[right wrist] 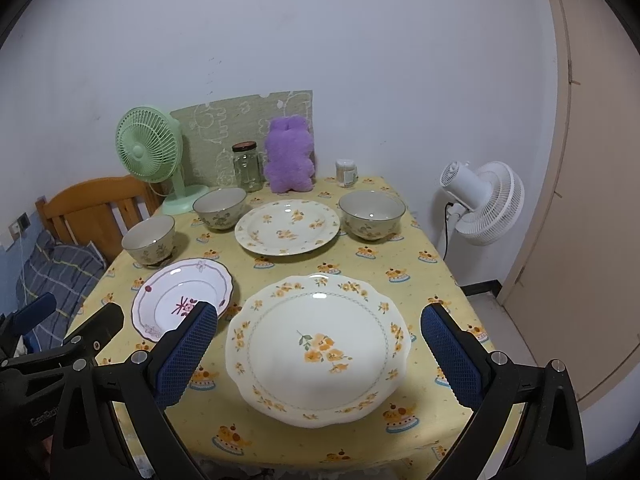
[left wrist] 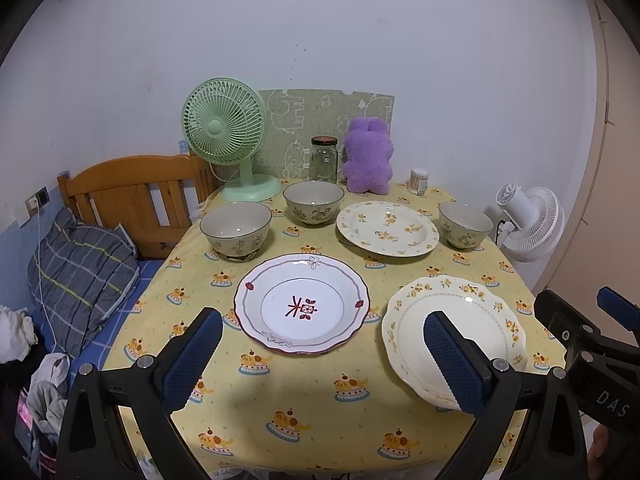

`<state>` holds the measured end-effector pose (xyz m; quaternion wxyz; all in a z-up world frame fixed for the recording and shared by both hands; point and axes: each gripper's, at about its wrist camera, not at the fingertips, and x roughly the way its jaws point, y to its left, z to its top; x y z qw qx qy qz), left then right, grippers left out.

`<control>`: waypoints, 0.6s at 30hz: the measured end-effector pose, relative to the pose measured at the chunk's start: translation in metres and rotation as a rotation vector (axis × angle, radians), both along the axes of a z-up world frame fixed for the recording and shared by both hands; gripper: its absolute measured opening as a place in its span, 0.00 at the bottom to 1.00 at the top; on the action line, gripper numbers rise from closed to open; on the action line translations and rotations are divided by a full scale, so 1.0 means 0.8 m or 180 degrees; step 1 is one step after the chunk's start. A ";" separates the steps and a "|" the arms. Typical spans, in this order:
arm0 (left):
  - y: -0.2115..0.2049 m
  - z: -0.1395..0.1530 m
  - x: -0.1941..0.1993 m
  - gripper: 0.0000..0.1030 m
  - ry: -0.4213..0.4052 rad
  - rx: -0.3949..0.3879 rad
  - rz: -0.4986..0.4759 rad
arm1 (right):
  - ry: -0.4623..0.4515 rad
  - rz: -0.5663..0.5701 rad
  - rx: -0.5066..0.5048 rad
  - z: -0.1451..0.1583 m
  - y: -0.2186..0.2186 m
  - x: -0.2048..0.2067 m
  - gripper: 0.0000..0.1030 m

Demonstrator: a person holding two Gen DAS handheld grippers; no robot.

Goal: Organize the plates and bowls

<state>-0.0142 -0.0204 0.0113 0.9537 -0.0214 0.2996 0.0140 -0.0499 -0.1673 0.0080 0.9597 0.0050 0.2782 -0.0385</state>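
Both hand-held grippers are hovering over the near edge of the tabletop (right wrist: 436, 268), nothing grabbed. Left hand-held gripper (left wrist: 322, 354) has its jaws wide apart w/ the red-trim plate (left wrist: 302, 304) just past them. Right hand-held gripper (right wrist: 318, 350) is spread wide too, in front of the scalloped plate (right wrist: 318, 350). Further back there's a flower plate (right wrist: 287, 227) btwn bowls: left bowl (right wrist: 149, 239), mid bowl (right wrist: 219, 208), right bowl (right wrist: 372, 214). All sit apart, nothing stacked.
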 end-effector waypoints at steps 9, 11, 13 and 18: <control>0.002 0.000 0.000 0.98 0.0004 -0.0006 -0.0009 | 0.0009 0.0004 0.0010 0.001 -0.004 0.001 1.00; 0.001 0.000 0.000 0.98 -0.0001 -0.0005 -0.0008 | 0.0010 0.0001 0.0010 0.001 -0.005 0.002 1.00; 0.003 0.000 0.000 0.98 0.0003 -0.0005 -0.0015 | 0.0009 0.0000 0.0011 0.001 -0.006 0.001 1.00; 0.002 0.000 0.000 0.98 0.0002 -0.0004 -0.0014 | 0.0010 0.0000 0.0011 0.001 -0.007 0.001 1.00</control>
